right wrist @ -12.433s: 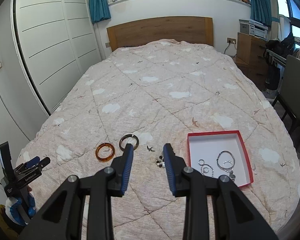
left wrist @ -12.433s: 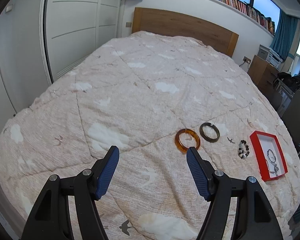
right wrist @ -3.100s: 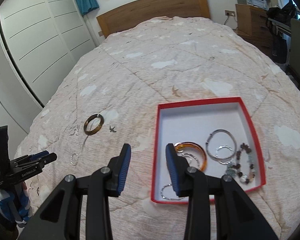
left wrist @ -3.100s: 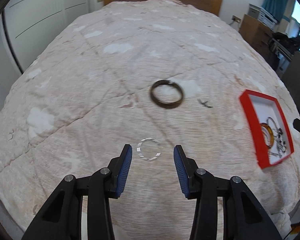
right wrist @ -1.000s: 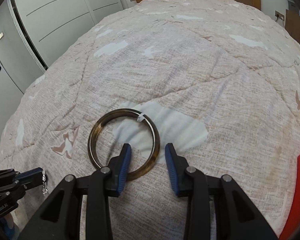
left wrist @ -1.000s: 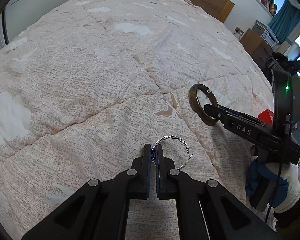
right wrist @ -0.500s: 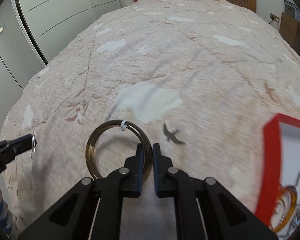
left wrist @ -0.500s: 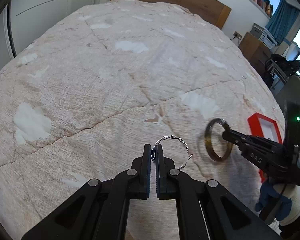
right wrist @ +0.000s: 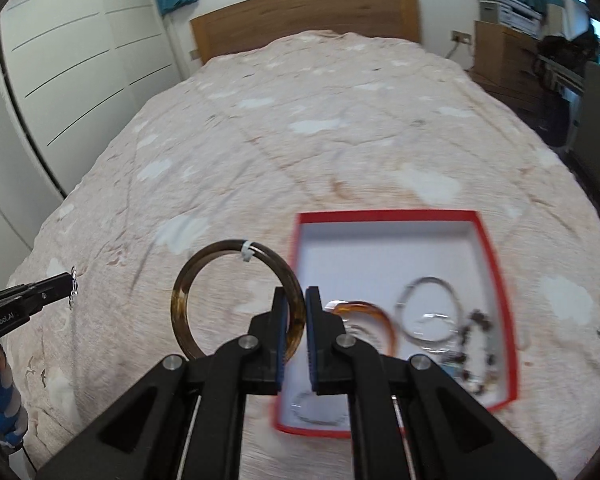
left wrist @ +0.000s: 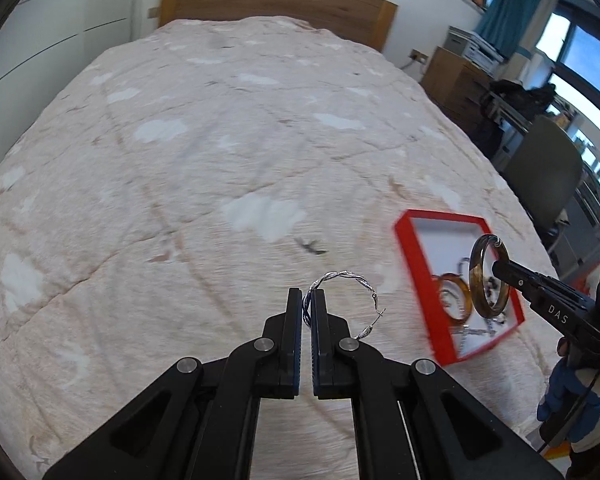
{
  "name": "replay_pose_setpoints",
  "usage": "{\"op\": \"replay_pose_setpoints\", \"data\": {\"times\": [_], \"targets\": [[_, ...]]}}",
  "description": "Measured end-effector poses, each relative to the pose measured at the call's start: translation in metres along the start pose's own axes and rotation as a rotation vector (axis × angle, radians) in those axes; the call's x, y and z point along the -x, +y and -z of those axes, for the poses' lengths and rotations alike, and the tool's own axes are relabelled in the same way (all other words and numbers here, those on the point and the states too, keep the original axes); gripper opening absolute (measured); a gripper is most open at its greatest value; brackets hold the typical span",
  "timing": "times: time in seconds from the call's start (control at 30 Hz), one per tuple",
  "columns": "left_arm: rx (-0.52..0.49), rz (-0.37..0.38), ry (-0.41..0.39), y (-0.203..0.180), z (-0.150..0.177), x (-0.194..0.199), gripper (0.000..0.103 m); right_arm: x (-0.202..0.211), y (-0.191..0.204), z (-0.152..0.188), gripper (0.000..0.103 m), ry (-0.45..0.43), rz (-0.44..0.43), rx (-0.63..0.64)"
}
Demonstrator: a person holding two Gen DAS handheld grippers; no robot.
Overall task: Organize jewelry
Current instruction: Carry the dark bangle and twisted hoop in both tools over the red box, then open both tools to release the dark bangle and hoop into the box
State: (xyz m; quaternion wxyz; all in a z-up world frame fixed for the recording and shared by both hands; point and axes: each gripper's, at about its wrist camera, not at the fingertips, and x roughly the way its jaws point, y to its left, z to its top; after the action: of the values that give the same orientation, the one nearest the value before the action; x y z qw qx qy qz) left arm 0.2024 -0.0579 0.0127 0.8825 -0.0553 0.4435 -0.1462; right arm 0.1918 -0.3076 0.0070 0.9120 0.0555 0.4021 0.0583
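Observation:
My left gripper point(left wrist: 307, 304) is shut on a twisted silver hoop earring point(left wrist: 346, 280) and holds it above the bedspread, left of the red tray point(left wrist: 416, 264). My right gripper point(right wrist: 296, 312) is shut on a dark brown bangle point(right wrist: 188, 284) and holds it upright at the left edge of the red tray point(right wrist: 492, 252). In the left wrist view that bangle point(left wrist: 476, 276) hangs over the tray. The tray holds an amber bangle point(right wrist: 376, 314), a silver bracelet point(right wrist: 424, 308), a beaded bracelet point(right wrist: 476, 344) and other small pieces.
The pink quilt with white clouds point(left wrist: 220, 160) covers the bed up to a wooden headboard point(left wrist: 276, 0). White wardrobe doors point(right wrist: 60, 60) stand on the left. A wooden cabinet point(left wrist: 456, 84) and a dark chair point(left wrist: 544, 168) stand to the right of the bed.
Both grippers have moved right toward the red tray with their pieces. The dark bangle now hangs over the tray's left part; the silver hoop is nearer the tray.

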Motion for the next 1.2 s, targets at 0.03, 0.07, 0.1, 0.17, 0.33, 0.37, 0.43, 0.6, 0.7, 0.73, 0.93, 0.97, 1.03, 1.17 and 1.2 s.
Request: {"op": "replay_pose_setpoints", "data": {"times": [0.03, 0.07, 0.1, 0.17, 0.33, 0.37, 0.43, 0.6, 0.7, 0.73, 0.93, 0.97, 1.03, 1.17, 1.2], "targets": [[-0.013, 0.009, 0.005, -0.011, -0.002, -0.005, 0.004, 0.004, -0.011, 0.000, 0.008, -0.005, 0.011, -0.012], [-0.026, 0.020, 0.011, -0.023, -0.004, -0.012, 0.004, 0.008, -0.025, 0.000, 0.008, -0.011, 0.024, -0.025], [-0.037, 0.030, 0.018, -0.033, -0.007, -0.018, 0.004, 0.010, -0.037, 0.001, 0.008, -0.014, 0.036, -0.035], [-0.063, 0.047, 0.029, -0.056, -0.011, -0.031, 0.004, 0.012, -0.055, 0.002, 0.008, -0.015, 0.055, -0.046], [-0.109, 0.075, 0.057, -0.099, -0.020, -0.064, 0.004, 0.002, -0.096, 0.005, 0.008, -0.002, 0.078, -0.075], [-0.116, 0.077, 0.063, -0.106, -0.022, -0.071, 0.004, -0.003, -0.103, 0.004, 0.008, 0.003, 0.080, -0.078], [-0.132, 0.077, 0.076, -0.119, -0.024, -0.085, 0.004, -0.011, -0.112, 0.003, 0.008, 0.011, 0.079, -0.079], [-0.174, 0.085, 0.107, -0.144, -0.033, -0.119, 0.004, -0.036, -0.129, -0.001, 0.008, 0.040, 0.075, -0.069], [-0.196, 0.072, 0.120, -0.152, -0.039, -0.139, 0.004, -0.055, -0.133, -0.007, 0.008, 0.062, 0.067, -0.056], [-0.202, 0.064, 0.127, -0.154, -0.040, -0.145, 0.004, -0.060, -0.132, -0.008, 0.008, 0.067, 0.066, -0.052], [-0.241, 0.023, 0.172, -0.158, -0.033, -0.175, 0.004, -0.092, -0.130, 0.002, 0.008, 0.129, 0.083, -0.035], [-0.246, 0.014, 0.179, -0.158, -0.032, -0.179, 0.004, -0.095, -0.130, 0.005, 0.008, 0.135, 0.092, -0.034], [-0.250, 0.009, 0.179, -0.158, -0.031, -0.183, 0.004, -0.097, -0.130, 0.005, 0.008, 0.137, 0.108, -0.021], [-0.270, -0.014, 0.179, -0.164, -0.029, -0.190, 0.004, -0.097, -0.130, 0.006, 0.008, 0.137, 0.116, -0.003], [-0.269, -0.020, 0.182, -0.164, -0.030, -0.192, 0.004, -0.096, -0.130, 0.006, 0.009, 0.137, 0.119, -0.002]]}}
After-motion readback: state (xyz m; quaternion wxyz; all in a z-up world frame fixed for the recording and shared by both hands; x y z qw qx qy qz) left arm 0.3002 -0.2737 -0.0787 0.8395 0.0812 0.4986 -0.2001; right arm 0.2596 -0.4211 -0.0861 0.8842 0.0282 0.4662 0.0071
